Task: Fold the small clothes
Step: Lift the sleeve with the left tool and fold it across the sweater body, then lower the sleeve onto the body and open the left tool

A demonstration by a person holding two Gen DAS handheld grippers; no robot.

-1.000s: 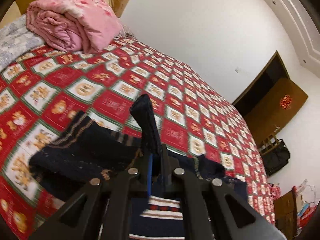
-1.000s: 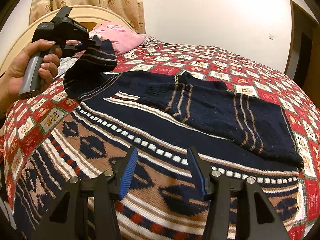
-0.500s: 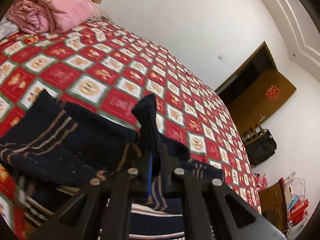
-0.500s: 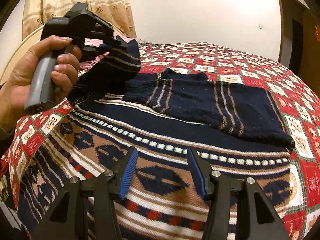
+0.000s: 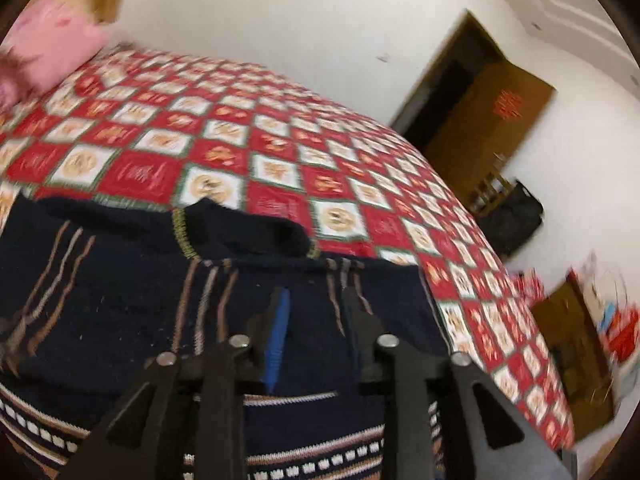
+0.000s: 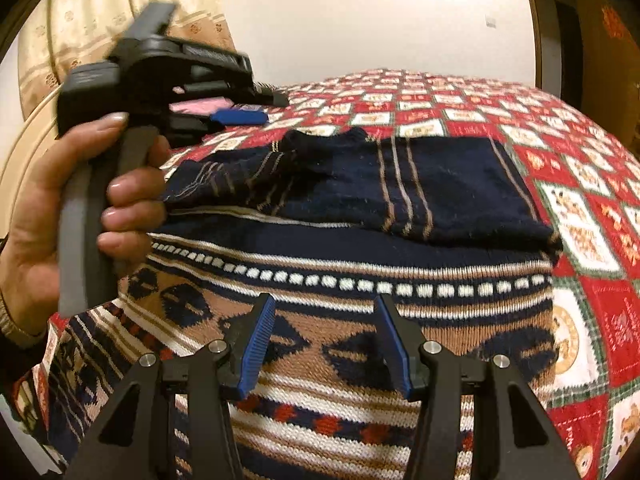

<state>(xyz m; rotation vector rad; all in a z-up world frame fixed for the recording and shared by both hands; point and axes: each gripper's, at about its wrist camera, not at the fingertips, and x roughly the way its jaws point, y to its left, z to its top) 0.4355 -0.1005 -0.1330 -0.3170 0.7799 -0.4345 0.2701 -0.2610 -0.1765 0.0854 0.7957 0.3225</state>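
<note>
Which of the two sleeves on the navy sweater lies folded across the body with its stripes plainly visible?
The sleeve on the right side, lying flat with three pale stripes; the sleeve on the left sits bunched near the left gripper.

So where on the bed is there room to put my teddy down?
The red checked bedspread is bare beyond the sweater, toward the white wall, and along its right side toward the door. The near part is crowded: the sweater covers it, the left tongs hover over its left side, and a pink quilt fills the headboard corner.
</note>
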